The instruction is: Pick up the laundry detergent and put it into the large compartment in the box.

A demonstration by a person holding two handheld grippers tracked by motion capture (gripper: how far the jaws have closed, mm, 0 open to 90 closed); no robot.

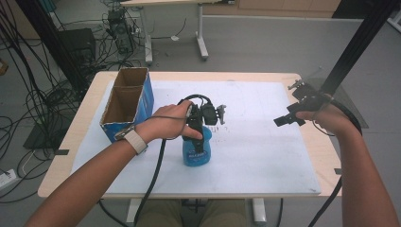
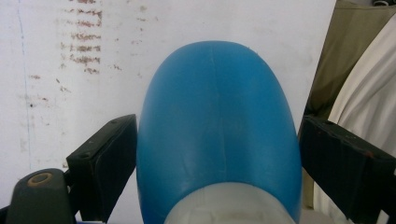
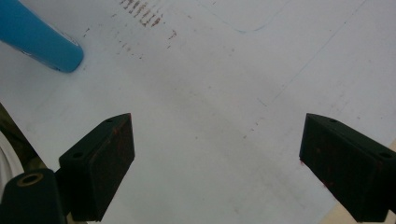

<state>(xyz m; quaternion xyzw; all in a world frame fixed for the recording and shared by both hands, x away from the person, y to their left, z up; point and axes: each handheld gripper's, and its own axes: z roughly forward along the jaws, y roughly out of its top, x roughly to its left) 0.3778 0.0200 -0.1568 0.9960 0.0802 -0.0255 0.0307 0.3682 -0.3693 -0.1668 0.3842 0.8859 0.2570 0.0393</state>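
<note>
A grey floor strewn with black cables fills the upper part of the high view, with the legs of another desk at top centre. Below it the wooden table (image 1: 61, 165) takes up most of the frame, covered nearly edge to edge by a white board (image 1: 265, 156) that carries faint reddish-brown smudges.

Toward the upper left of the board stands an open cardboard box (image 1: 127, 103) with blue printed sides, divided into two compartments, both of which look empty from here.

Just below the centre of the frame sits the blue bottle (image 1: 196, 152), upright on the board, with a label on its side. The left gripper (image 1: 197, 137) is over its top. In the left gripper view the bottle's rounded blue shoulder (image 2: 219, 126) sits between the two black jaws; the jaw at lower left looks to be touching it, while a thin gap shows on the other side, so the grip is wide and not yet pinched shut.

At the right edge of the board the right gripper (image 1: 289, 118) hovers with its jaws spread and nothing between them; in its own view bare board lies below.

The bottle looks like smooth moulded plastic: probably light, somewhat springy if squeezed, and slippery on that curved shoulder. I judge the narrower pale neck (image 2: 231, 205) or the straight body lower down a surer hold than the dome, where the pads could slide off
</note>
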